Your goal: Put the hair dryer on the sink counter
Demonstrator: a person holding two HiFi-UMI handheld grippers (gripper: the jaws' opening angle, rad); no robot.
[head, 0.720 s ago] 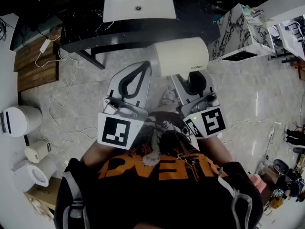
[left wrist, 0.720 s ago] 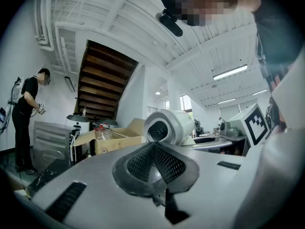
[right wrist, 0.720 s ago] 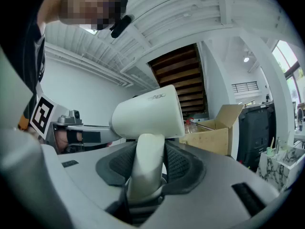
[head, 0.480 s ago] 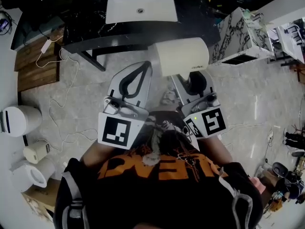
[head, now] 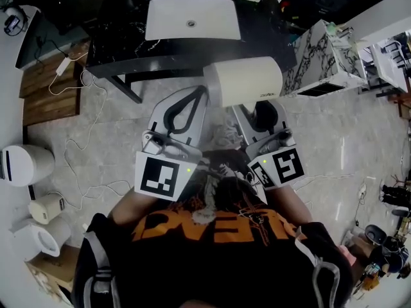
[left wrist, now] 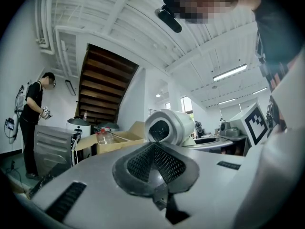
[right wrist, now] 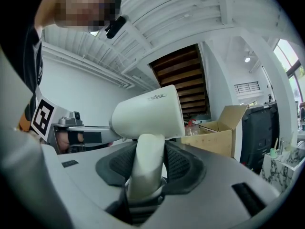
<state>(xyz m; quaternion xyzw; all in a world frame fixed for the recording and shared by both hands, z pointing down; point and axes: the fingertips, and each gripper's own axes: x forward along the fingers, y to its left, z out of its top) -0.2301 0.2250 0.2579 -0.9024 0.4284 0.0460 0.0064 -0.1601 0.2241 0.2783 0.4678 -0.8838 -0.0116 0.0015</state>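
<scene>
The cream hair dryer (head: 247, 81) is held level above the floor, its handle (right wrist: 145, 168) clamped between the pads of my right gripper (head: 263, 111). Its barrel (right wrist: 150, 113) juts out sideways over the jaws. In the left gripper view the dryer's round end (left wrist: 167, 126) shows just beyond my left gripper (left wrist: 155, 168). The left gripper (head: 186, 104) is shut with nothing in it, close beside the dryer on its left. Ahead lies the black marble sink counter (head: 122, 40) with its white basin (head: 192, 18); the dryer hangs just short of the counter's front edge.
A white marble-patterned cabinet (head: 321, 43) stands right of the counter. Wooden boards (head: 48, 88) and a loose cable (head: 83, 133) lie on the floor at left, with white appliances (head: 26, 162) by the wall. A cardboard box (right wrist: 221, 132) and a person (left wrist: 33, 113) stand farther off.
The sink counter has come nearer in the head view; both grippers and the held dryer have edged toward its front edge. The grip on the handle is unchanged.
</scene>
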